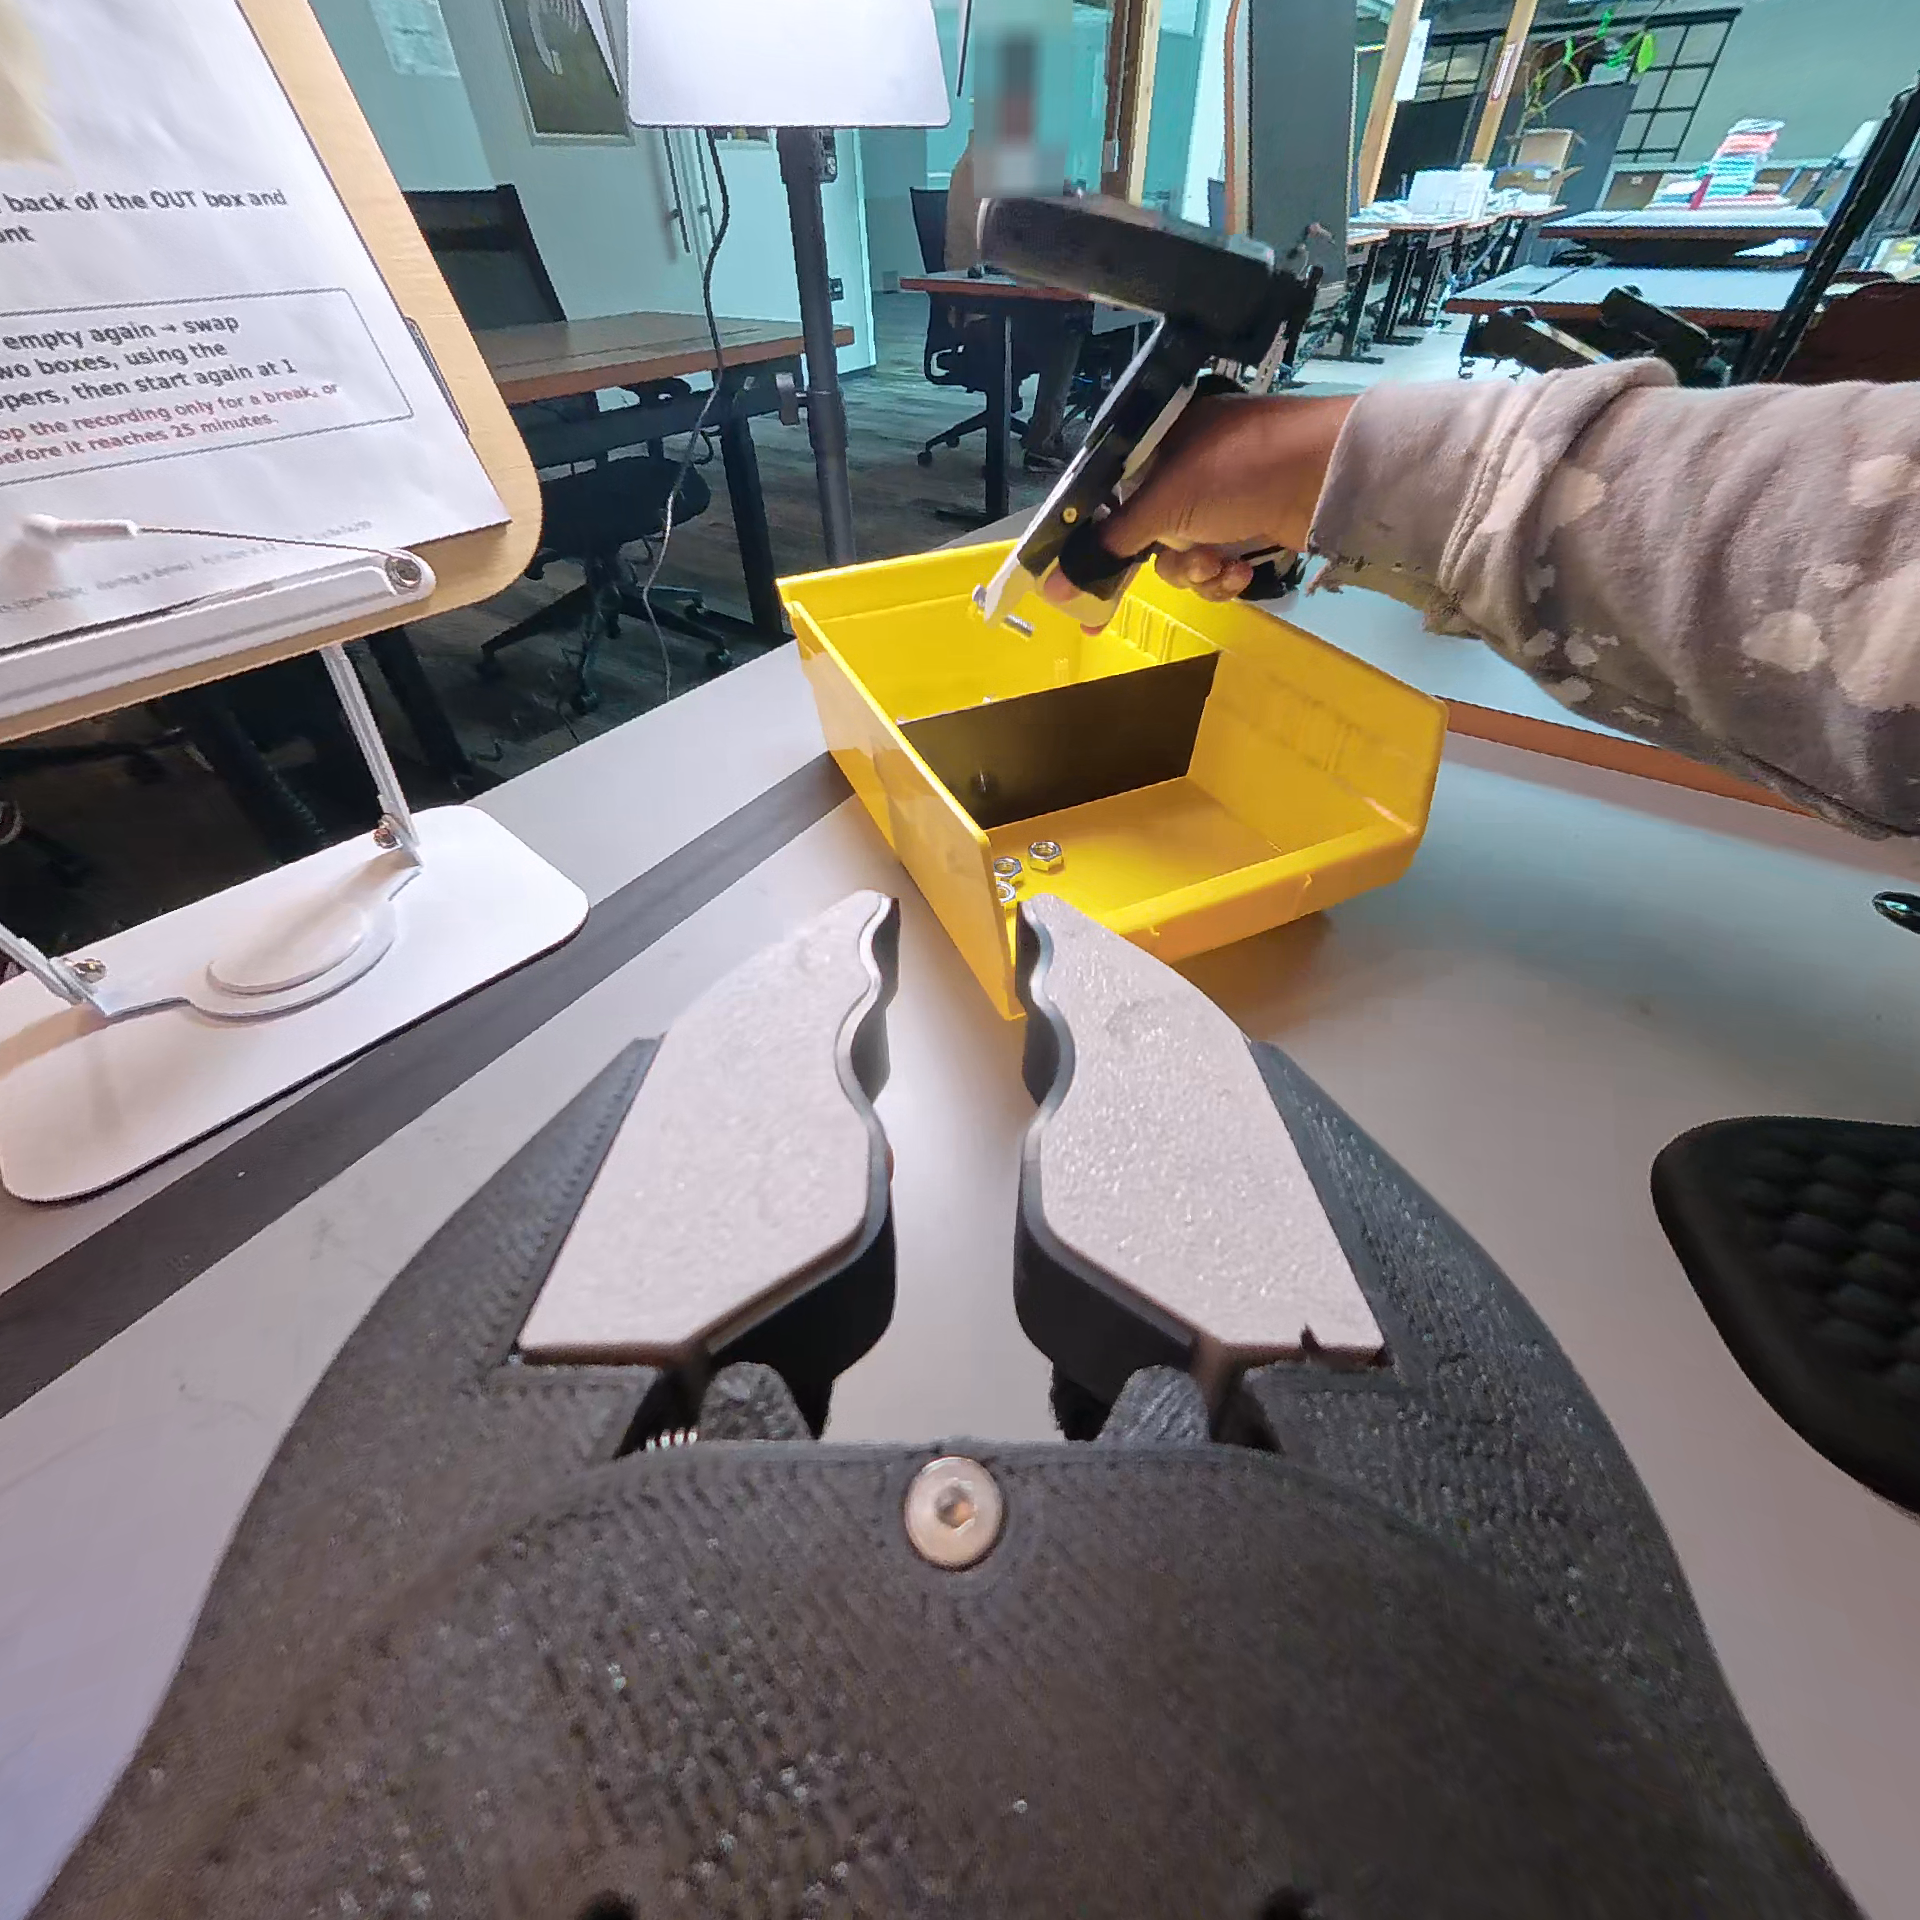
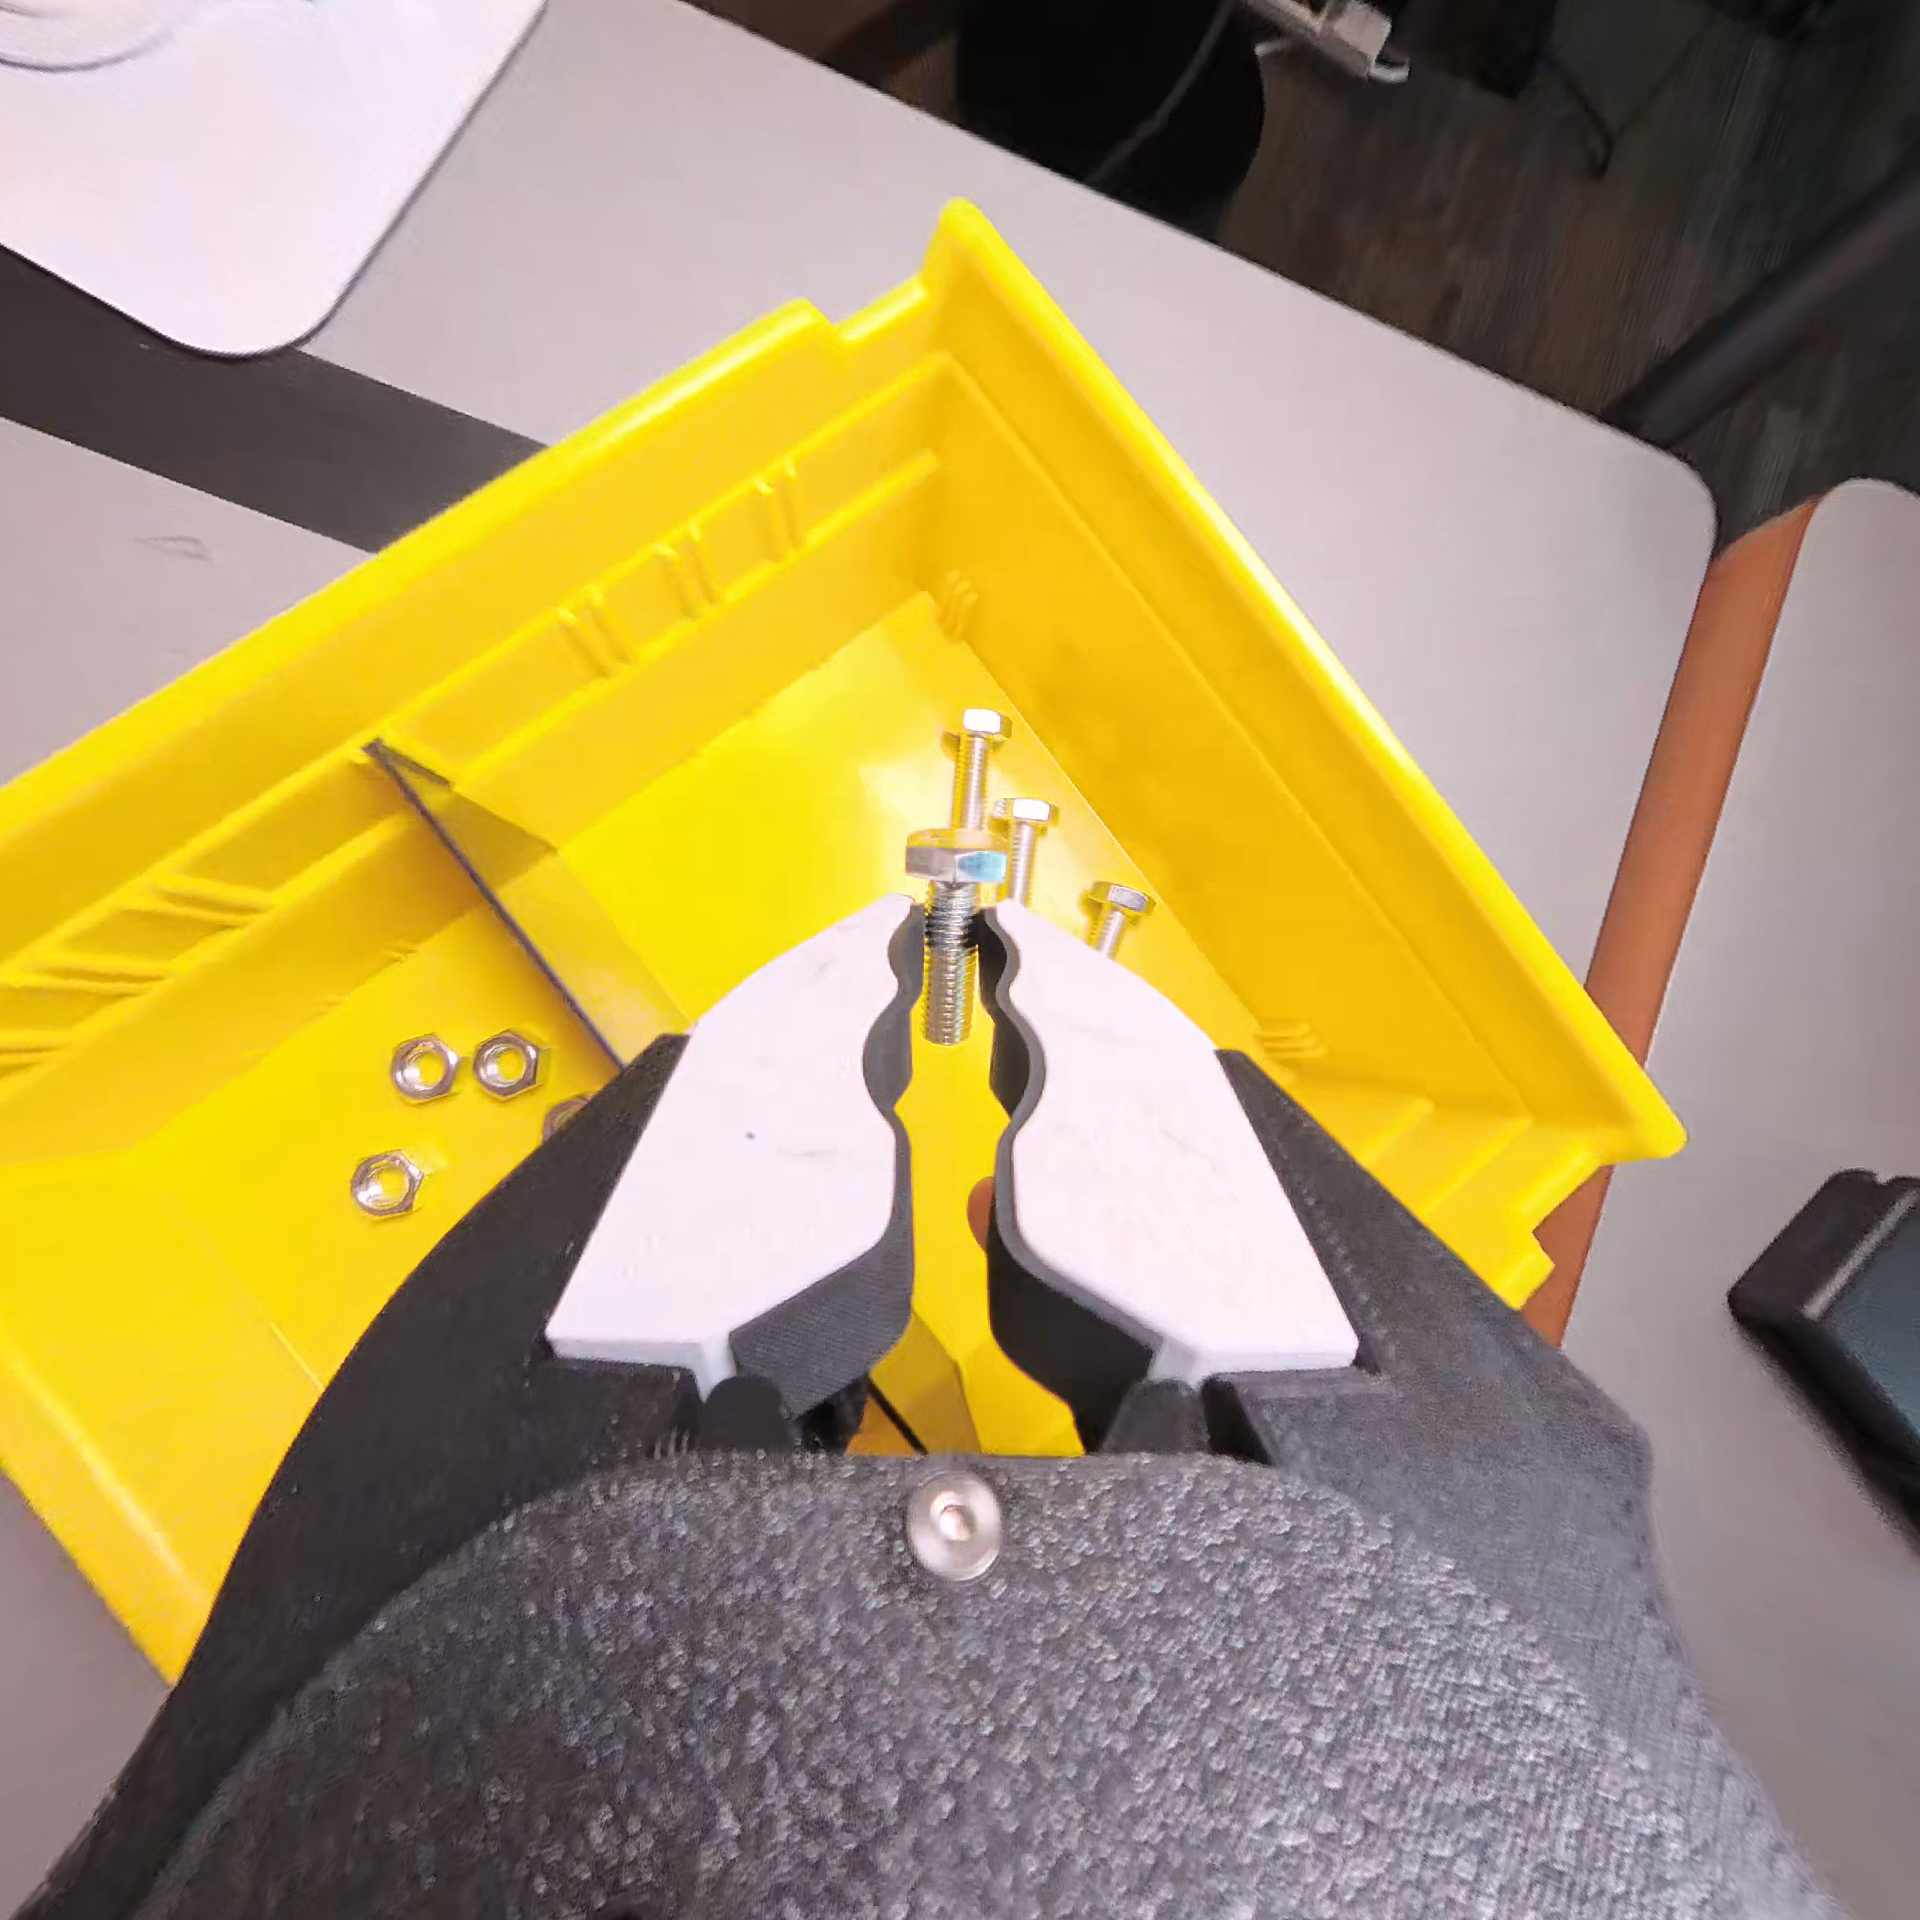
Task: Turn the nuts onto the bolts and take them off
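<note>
Yellow bin point(image 2: 1299, 727): plastic, set on the grey worktop point(image 1: 1558, 1018); a black divider point(image 1: 1060, 743) splits it into two compartments.
Right claw point(image 2: 951, 914): pointed down into the bin's far compartment, closed on a bolt so that only the shank's width separates the tips.
Held bolt point(image 2: 948, 977): silver, gripped by its threaded shank between the white fingers point(image 2: 790, 1122); the hex head sticks out past the tips at 12 o'clock.
Loose bolts: three lie on the bin floor just beyond the claw, between 12 and 2 o'clock of the tips — one farthest point(image 2: 977, 769), one beside it point(image 2: 1023, 847), one nearest the right finger point(image 2: 1112, 914).
Nuts, right wrist view: three in plain sight in the other compartment, at about 9 o'clock of the claw point(image 2: 424, 1070) point(image 2: 506, 1062) point(image 2: 387, 1184); a fourth peeks out at the edge of the left finger.
Left claw point(image 1: 956, 925): held low over the worktop, partly open with a clear gap, nothing between the fingers.
Nuts, left wrist view point(image 1: 1044, 854): a small cluster in the bin's near corner, just past the tips at 12 o'clock.
Hand point(image 1: 1216, 488): grips the right claw's handle above the bin, at 1 o'clock from the left claw.
Document stand point(image 1: 260, 966): white, at 10 o'clock on the worktop.
</note>
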{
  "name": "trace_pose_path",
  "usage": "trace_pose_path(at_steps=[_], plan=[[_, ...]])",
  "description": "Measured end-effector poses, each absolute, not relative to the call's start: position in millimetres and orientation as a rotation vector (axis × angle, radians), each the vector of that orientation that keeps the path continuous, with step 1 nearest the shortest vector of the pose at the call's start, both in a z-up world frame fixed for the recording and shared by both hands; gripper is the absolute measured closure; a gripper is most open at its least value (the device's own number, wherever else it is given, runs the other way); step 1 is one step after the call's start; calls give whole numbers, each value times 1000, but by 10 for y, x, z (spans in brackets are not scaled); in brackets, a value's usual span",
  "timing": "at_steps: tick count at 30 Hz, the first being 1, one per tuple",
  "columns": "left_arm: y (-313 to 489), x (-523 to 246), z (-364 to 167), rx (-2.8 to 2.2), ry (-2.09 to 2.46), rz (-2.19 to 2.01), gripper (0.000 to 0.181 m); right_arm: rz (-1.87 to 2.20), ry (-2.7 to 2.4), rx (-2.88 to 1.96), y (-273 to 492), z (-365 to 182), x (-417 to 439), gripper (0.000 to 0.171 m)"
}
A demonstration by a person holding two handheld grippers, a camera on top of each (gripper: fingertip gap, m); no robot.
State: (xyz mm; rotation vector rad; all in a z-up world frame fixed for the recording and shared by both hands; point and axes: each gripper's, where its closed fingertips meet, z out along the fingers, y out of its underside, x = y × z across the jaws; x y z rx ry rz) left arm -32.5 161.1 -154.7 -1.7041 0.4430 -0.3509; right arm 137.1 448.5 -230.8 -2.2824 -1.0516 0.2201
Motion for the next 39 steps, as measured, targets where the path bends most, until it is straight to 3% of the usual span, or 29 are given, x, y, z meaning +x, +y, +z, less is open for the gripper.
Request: trace_pose_path(at_steps=[23,34,39], plan=[[1694,-489,-1561,-1694,399,-339,161,117,-772,-2586,4788,-2908,1502,161],[1703,-482,-1583,-1697,404,-336,161,55,-775,-2655,4763,-3002,1575,161],[1705,-487,-1590,-1699,403,-338,161,117,-753,-2591,4778,-2848,1528,152]])
